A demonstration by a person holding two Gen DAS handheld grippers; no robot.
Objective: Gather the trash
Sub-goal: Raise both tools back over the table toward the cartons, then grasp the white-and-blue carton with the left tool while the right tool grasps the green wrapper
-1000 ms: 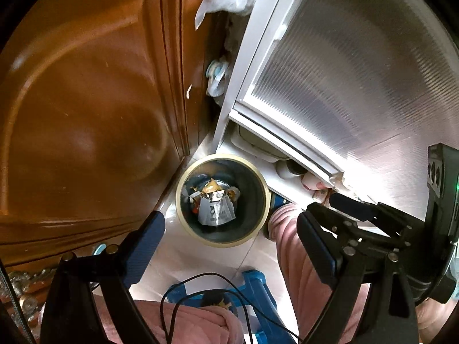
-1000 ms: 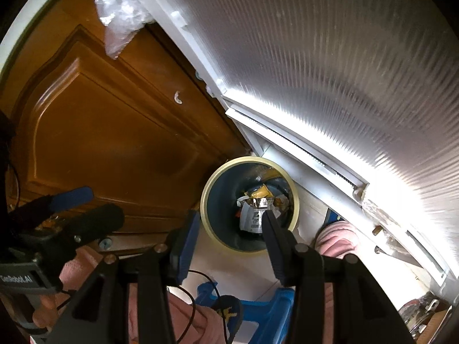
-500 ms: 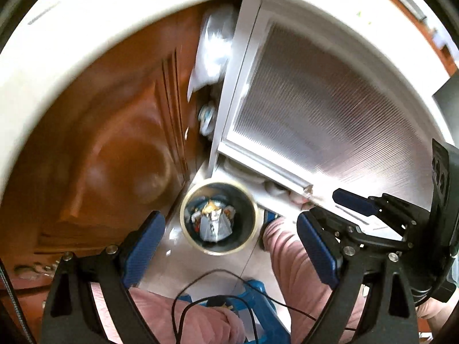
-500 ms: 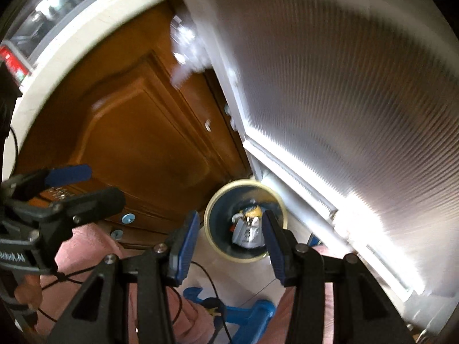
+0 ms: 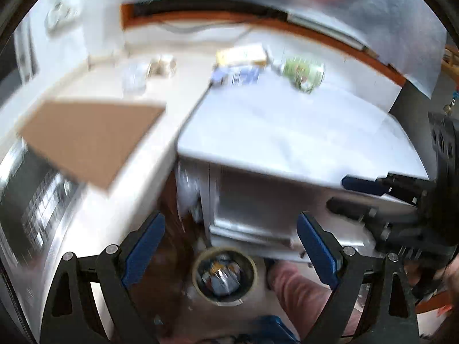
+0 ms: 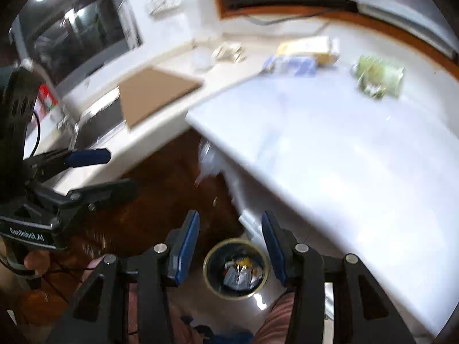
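The trash left to pick up is on the white table (image 6: 344,132), at its far edge. There is a green crumpled wrapper (image 6: 378,77), a blue packet (image 6: 292,64) and a yellow box (image 6: 309,47), all lying close together in a row. The pictures are blurry, so I cannot tell just what each one is. The green wrapper lies on its side, with its long side running along the far edge of the table. The trash bin (image 6: 235,272) is on the floor, right below the near corner of the table, and it already has some scraps in it. Both grippers hang over the bin, so the trash on the table is ahead of them and higher up. The right gripper (image 6: 231,243) has its two blue pads apart and holds nothing. The left gripper (image 5: 229,246) is wide apart and holds nothing too. I think the right gripper is nearer to the green wrapper, as it sits on the table's side. A brown board (image 6: 156,94) lies on the counter next to the table.
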